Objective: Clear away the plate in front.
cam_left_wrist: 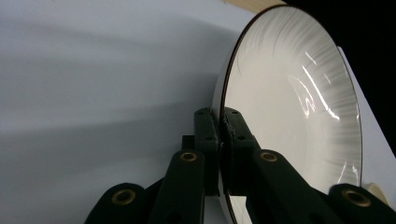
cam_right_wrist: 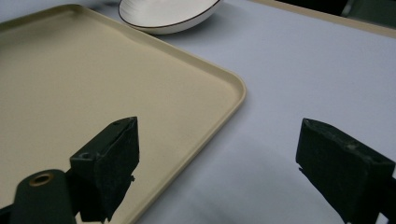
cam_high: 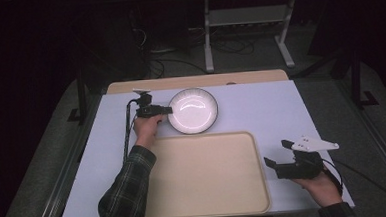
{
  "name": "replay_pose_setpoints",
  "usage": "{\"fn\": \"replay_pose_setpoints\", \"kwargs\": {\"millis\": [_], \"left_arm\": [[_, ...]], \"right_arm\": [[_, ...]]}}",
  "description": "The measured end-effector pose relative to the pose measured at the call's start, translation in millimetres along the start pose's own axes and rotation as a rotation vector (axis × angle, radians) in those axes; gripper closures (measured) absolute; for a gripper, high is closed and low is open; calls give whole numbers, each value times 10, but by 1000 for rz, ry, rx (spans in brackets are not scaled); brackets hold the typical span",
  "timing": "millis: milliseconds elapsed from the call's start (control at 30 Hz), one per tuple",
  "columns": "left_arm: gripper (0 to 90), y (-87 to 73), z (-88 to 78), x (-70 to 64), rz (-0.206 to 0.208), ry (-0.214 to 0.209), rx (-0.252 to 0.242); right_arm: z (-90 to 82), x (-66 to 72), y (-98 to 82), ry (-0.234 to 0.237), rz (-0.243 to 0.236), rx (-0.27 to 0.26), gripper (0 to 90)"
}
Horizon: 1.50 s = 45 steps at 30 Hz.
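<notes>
A white plate (cam_high: 193,110) with a thin dark rim lies on the pale table behind the beige tray (cam_high: 204,173). My left gripper (cam_high: 168,110) reaches in from the left, shut on the plate's left rim. In the left gripper view the two black pads pinch the plate (cam_left_wrist: 289,107) edge between them, the gripper (cam_left_wrist: 220,128) turned on its side. My right gripper (cam_high: 274,153) is held off the tray's right edge, its jaws wide apart with nothing between them. The right gripper view looks past that gripper (cam_right_wrist: 219,154) to the tray (cam_right_wrist: 93,79) corner and the plate (cam_right_wrist: 163,14) beyond.
The table's wooden far edge (cam_high: 194,81) runs behind the plate. A metal stand (cam_high: 246,20) and cables stand on the dark floor beyond. Bare table surface (cam_high: 276,109) lies right of the plate.
</notes>
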<state>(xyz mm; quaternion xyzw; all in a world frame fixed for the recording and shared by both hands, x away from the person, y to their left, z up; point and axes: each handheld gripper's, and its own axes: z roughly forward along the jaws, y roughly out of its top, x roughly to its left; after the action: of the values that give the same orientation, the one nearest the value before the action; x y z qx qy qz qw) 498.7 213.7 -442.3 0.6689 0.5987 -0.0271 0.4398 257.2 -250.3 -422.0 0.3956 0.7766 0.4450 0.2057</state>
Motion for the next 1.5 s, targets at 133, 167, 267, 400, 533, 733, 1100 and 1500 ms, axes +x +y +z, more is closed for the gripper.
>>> {"fn": "replay_pose_setpoints", "kwargs": {"millis": [133, 167, 267, 400, 533, 733, 1100, 1500], "left_arm": [[868, 20, -52, -6, 23, 20, -23], [867, 25, -62, -9, 31, 19, -28], [865, 34, -80, -21, 45, 18, -42], [863, 49, -126, -22, 60, 30, -64], [860, 71, -186, -35, 89, 39, -95], [857, 96, -272, -54, 118, 70, -129], [856, 134, -564, -151, 192, 56, -187], [855, 47, -878, -389, 294, -25, -177]], "right_arm": [[-5, -2, 3, -1, 1, -4, 124], [-5, -1, 4, -2, 1, -5, 124], [-3, -2, 3, -2, -1, -3, 124], [-2, -1, 4, -2, -2, -4, 124], [-5, -3, 4, -2, -1, -7, 124], [-11, -9, 2, -4, 1, -10, 125], [-27, -14, 3, -10, -1, -17, 125], [-37, -12, 2, -15, 0, -19, 126]]}}
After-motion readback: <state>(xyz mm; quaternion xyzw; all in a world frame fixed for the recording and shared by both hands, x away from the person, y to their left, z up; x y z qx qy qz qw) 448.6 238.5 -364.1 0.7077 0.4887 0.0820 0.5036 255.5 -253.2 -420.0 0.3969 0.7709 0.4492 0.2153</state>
